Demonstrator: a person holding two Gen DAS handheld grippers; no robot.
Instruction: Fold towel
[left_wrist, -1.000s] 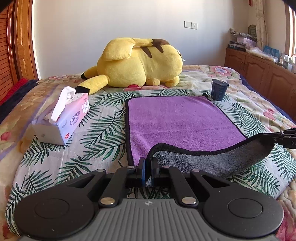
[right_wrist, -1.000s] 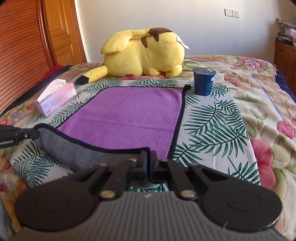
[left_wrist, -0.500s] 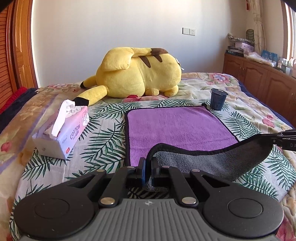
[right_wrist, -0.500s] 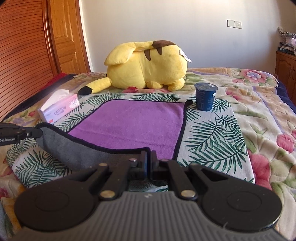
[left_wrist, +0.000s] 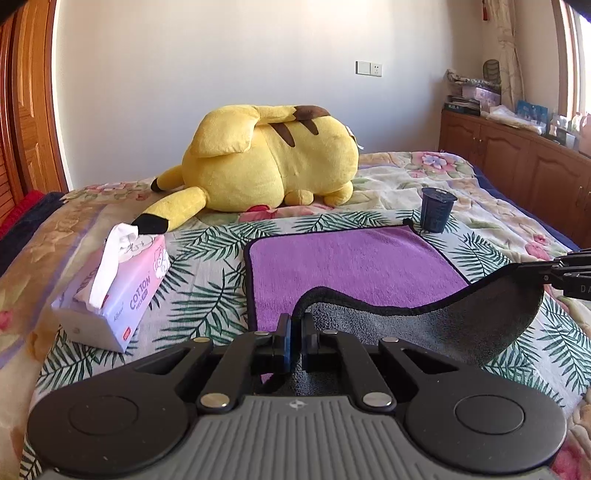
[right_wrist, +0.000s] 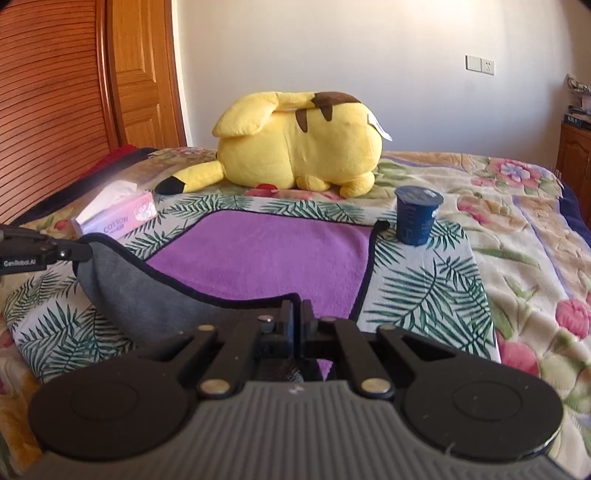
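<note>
The near left corner of the towel (left_wrist: 354, 266) is clamped between the closed fingers of the left gripper (left_wrist: 294, 328), and its near right corner is pinched likewise by the right gripper (right_wrist: 296, 317). The near edge is held lifted off the bed (right_wrist: 517, 258), its grey underside shown sagging between the two grippers. The purple far half is spread flat on the palm-print cover. A dark blue cup (right_wrist: 418, 215) stands just beside the towel's far right corner, a tissue box (left_wrist: 114, 288) lies toward the bed's left edge, and a yellow plush toy (left_wrist: 266, 158) is laid beyond.

Bright daylight pours in from the right-side window (left_wrist: 580, 55) — blown-out glare there. Soft shadows on the bed (left_wrist: 498, 206), heavy fisheye bending at the edges, dark corners — slight softness on the right wrist view.
</note>
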